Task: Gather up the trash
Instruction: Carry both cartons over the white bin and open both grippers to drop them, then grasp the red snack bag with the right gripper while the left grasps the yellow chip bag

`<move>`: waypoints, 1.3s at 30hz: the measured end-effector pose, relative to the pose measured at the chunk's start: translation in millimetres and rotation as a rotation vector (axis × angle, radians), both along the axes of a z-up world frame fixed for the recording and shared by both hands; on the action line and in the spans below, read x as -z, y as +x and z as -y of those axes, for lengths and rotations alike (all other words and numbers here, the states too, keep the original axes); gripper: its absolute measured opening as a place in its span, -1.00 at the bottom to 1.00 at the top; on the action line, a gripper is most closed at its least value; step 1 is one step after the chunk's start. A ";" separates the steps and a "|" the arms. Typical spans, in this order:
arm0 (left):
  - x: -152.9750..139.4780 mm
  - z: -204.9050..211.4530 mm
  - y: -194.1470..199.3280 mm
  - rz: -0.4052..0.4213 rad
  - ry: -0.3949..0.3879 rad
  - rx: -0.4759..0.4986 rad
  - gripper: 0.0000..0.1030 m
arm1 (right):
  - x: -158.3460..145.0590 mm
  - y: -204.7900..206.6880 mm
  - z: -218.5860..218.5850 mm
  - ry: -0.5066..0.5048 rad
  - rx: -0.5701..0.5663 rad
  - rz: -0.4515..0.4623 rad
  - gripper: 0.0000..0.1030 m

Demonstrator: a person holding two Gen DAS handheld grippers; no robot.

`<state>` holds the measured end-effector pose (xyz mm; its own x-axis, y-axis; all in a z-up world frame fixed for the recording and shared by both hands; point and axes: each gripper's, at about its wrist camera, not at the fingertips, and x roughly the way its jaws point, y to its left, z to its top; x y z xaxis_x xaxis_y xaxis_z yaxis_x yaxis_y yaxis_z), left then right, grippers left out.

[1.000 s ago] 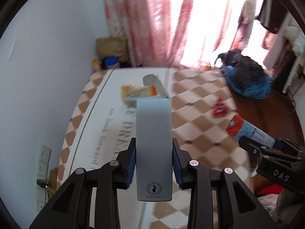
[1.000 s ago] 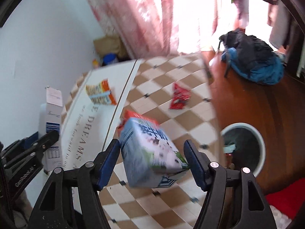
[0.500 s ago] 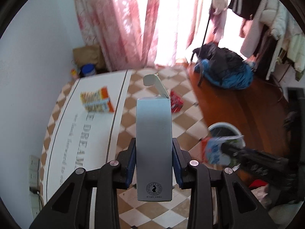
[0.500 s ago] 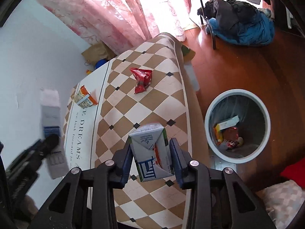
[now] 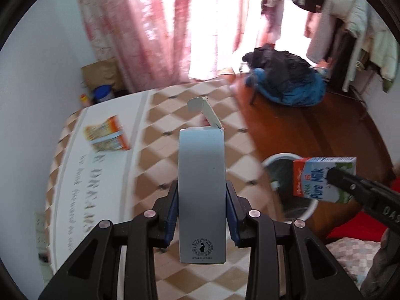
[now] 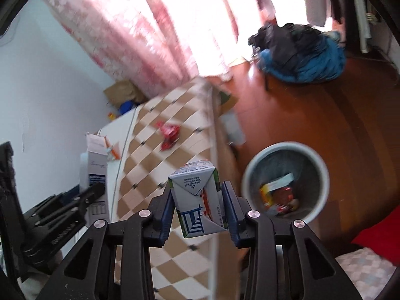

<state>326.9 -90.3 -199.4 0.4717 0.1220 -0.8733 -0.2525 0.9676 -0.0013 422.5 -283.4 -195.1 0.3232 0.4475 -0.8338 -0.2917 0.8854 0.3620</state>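
Observation:
My left gripper (image 5: 202, 200) is shut on a tall grey box (image 5: 202, 190) with its top flap open, held above the checkered bed (image 5: 175, 115). My right gripper (image 6: 197, 205) is shut on a small milk carton (image 6: 197, 200), which also shows at the right of the left wrist view as the milk carton (image 5: 322, 175) over the bin. The round white trash bin (image 6: 322, 175) stands on the wooden floor beside the bed, with several wrappers inside. A red wrapper (image 6: 170, 135) and an orange snack pack (image 5: 107, 137) lie on the bed.
A blue and black bag (image 6: 300, 55) lies on the wooden floor (image 6: 337, 115) near the pink curtain (image 6: 150, 37). Clothes hang at the far right (image 5: 362, 30). A brown paper bag (image 5: 100, 75) and a blue tub sit in the corner behind the bed. A red cloth (image 6: 375, 237) lies lower right.
Both grippers have swung right with their loads still held. The milk carton now sits closer to the bin, which looms larger in the right wrist view.

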 end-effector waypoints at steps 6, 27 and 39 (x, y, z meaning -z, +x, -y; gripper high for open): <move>-1.9 68.3 51.9 0.015 -0.089 0.124 -0.41 | -10.3 22.6 78.0 -0.070 0.115 0.020 -0.26; 135.4 145.1 184.5 -0.318 -0.255 0.219 0.87 | 183.9 101.2 152.9 -0.113 0.210 -0.314 0.57; 122.8 124.7 115.8 -0.292 -0.052 0.167 0.87 | 162.6 55.3 149.5 -0.331 0.236 -0.280 1.00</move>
<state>442.7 -215.0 -322.1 0.2102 0.0153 -0.9775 -0.0872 0.9962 -0.0032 477.8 -432.9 -357.6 0.1271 0.0856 -0.9882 -0.0005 0.9963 0.0862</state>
